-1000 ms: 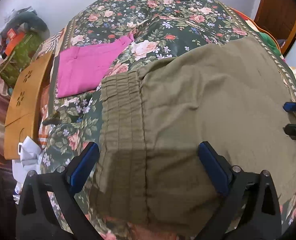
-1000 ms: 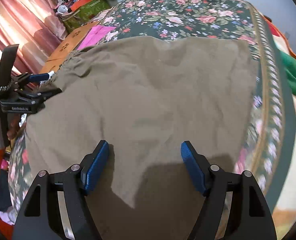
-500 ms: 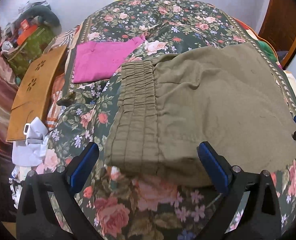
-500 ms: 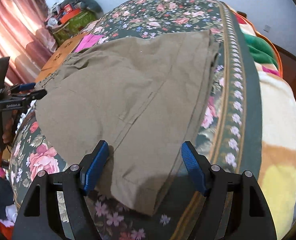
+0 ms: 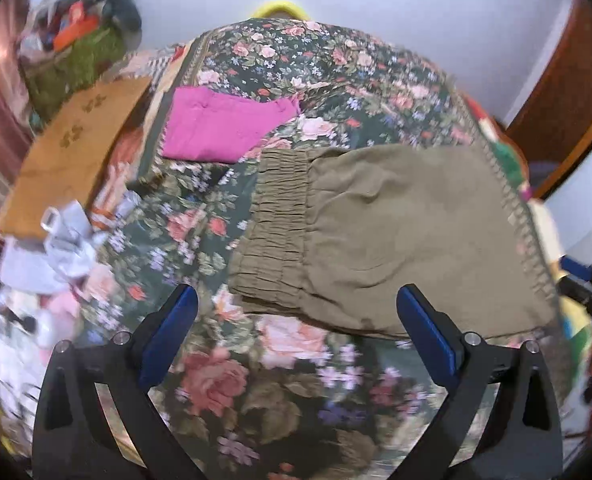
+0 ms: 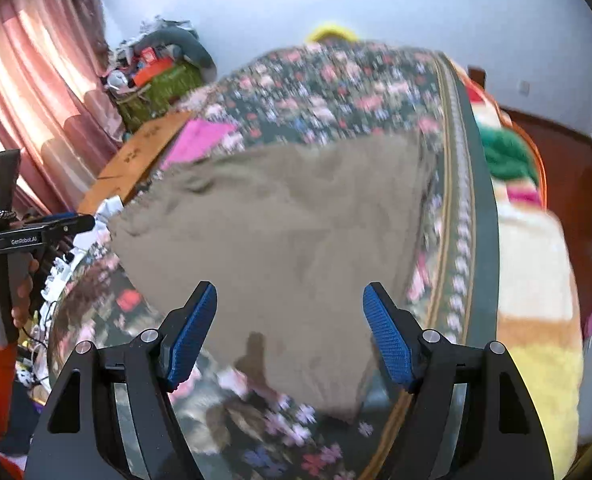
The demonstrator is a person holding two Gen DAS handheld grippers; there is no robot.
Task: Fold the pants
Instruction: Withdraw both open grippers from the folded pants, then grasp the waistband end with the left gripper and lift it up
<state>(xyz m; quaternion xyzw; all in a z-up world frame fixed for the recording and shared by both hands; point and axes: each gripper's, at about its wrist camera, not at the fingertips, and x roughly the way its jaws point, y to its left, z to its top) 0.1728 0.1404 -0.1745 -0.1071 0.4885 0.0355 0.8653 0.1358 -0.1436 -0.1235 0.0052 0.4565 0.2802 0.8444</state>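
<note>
Both claws stand wide with nothing between their pads: left claw (image 5: 296, 330), right claw (image 6: 289, 330). Olive pants (image 5: 380, 236) lie folded on the floral bed (image 5: 223, 380), pink cloth (image 5: 223, 128) at 10 o'clock.

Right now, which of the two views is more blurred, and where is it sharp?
Right wrist view: strong motion blur over the floral bedspread and olive pants; only the right gripper is crisp. Left wrist view: milder blur, worst at the left edge; the pants' waistband reads clearly. Both show fisheye bending.
</note>
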